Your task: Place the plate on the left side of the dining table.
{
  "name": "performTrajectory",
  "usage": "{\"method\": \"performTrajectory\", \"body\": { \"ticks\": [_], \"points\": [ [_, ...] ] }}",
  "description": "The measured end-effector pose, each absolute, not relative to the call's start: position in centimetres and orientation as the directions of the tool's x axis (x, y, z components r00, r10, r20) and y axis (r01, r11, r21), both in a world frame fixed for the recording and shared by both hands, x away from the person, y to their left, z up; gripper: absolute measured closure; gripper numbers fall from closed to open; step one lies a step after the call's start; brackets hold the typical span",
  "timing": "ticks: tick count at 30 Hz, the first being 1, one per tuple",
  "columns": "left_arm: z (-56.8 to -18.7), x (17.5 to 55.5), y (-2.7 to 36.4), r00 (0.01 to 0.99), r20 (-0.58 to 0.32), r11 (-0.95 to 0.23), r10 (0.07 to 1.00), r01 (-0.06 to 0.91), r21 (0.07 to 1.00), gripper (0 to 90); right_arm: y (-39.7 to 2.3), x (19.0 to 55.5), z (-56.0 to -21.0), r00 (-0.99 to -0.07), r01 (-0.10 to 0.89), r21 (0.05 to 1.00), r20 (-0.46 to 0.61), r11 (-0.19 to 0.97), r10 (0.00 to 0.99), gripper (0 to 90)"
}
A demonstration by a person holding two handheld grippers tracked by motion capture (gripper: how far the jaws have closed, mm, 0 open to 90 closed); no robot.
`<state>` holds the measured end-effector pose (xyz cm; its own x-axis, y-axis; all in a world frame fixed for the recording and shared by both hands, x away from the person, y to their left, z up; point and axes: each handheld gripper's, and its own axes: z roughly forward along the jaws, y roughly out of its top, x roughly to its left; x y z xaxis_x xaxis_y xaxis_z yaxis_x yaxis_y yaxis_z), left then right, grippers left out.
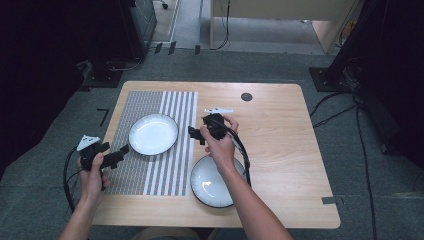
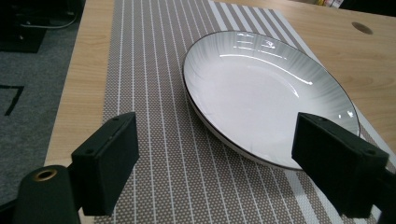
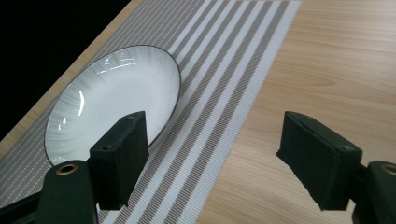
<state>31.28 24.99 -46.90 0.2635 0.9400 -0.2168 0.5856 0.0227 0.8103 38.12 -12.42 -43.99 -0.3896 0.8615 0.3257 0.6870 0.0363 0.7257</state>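
The near plate (image 1: 212, 182) — partly hidden under the right forearm (image 1: 250, 200).

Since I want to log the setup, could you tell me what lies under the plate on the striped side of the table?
The plate rests on a striped placemat, which lies on the wooden table. The mat beneath the plate is covered.

Grey carpet floor (image 1: 60, 125) surrounds the light wooden counter (image 1: 280, 145). At twelve o'clock sits a pale wooden cabinet (image 1: 260, 10); dark equipment stands (image 1: 340, 60) at two o'clock, black cables (image 1: 365, 150) trailing at three. Left side falls into deep shadow.
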Motion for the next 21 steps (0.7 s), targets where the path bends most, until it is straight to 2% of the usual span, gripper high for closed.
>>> {"method": "performTrajectory", "body": {
  "ticks": [9, 21],
  "points": [
    [-46.6, 29.2, 25.0, 0.274, -0.237, 0.048, 0.932, 0.555, 0.830, 13.6, -15.8, 36.3, -43.4, -0.358, 0.661, 0.750, 0.289, 0.023, 0.888, 23.6],
    [-46.4, 27.0, 23.8, 0.309, -0.218, 0.017, 0.926, 0.542, 0.840, 13.4, -20.3, 33.2, -43.6, -0.326, 0.636, 0.772, 0.264, 0.004, 0.908, 23.7]
  ]
}}
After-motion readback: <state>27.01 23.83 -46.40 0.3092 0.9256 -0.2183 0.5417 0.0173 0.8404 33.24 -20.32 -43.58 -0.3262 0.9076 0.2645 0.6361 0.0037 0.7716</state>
